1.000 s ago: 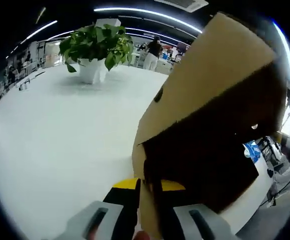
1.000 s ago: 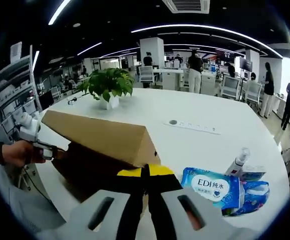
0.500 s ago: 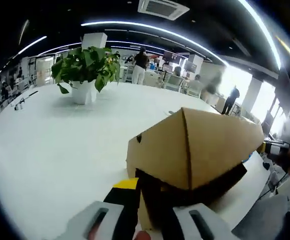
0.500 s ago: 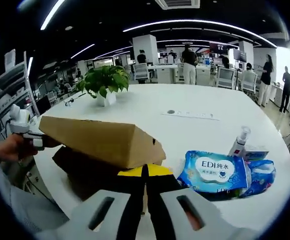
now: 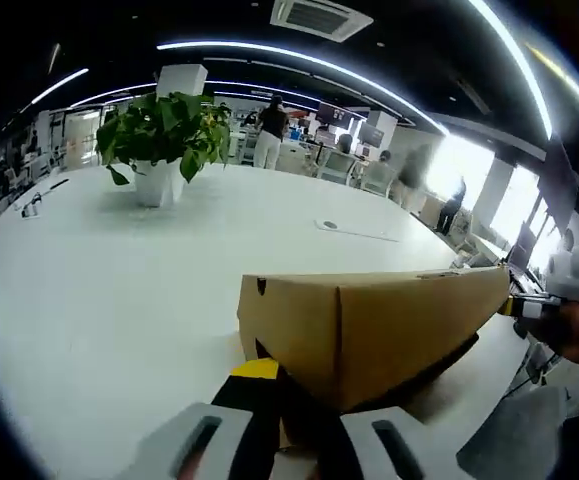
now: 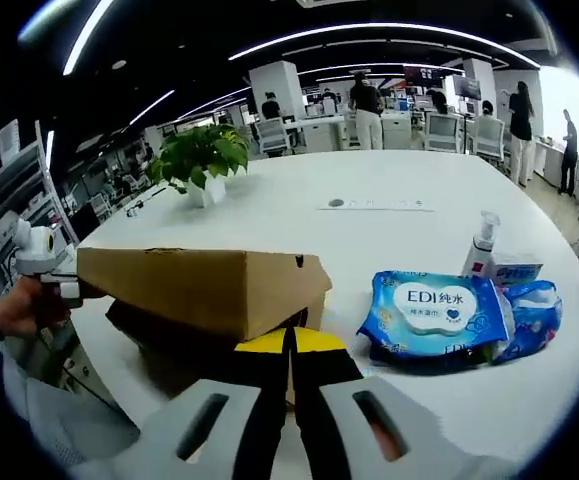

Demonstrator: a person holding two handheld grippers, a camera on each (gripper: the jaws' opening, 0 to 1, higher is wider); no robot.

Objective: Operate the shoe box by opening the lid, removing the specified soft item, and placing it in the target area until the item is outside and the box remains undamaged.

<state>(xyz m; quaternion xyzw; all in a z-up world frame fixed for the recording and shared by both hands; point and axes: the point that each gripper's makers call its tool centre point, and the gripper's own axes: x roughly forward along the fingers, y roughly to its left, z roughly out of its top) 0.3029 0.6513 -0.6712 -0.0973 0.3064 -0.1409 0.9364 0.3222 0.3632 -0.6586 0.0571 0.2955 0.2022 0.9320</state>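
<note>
- Shoe box (image 6: 204,290) sits on white desk (image 6: 389,235), lid nearly level over base.
- Right tongs (image 6: 291,420) pinched on near lid corner.
- Left tongs (image 5: 287,440) clamp the opposite corner.
- Wipes pack (image 6: 434,315) right of box.

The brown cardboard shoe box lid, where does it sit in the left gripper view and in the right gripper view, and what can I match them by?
Left gripper view: the brown cardboard shoe box lid sits lower centre to right, just above that view's own jaws.
Right gripper view: it lies left of centre, above the jaws, left of the blue wet wipes pack.
Shared landmark: the green potted plant on the white table, behind the lid.
</note>
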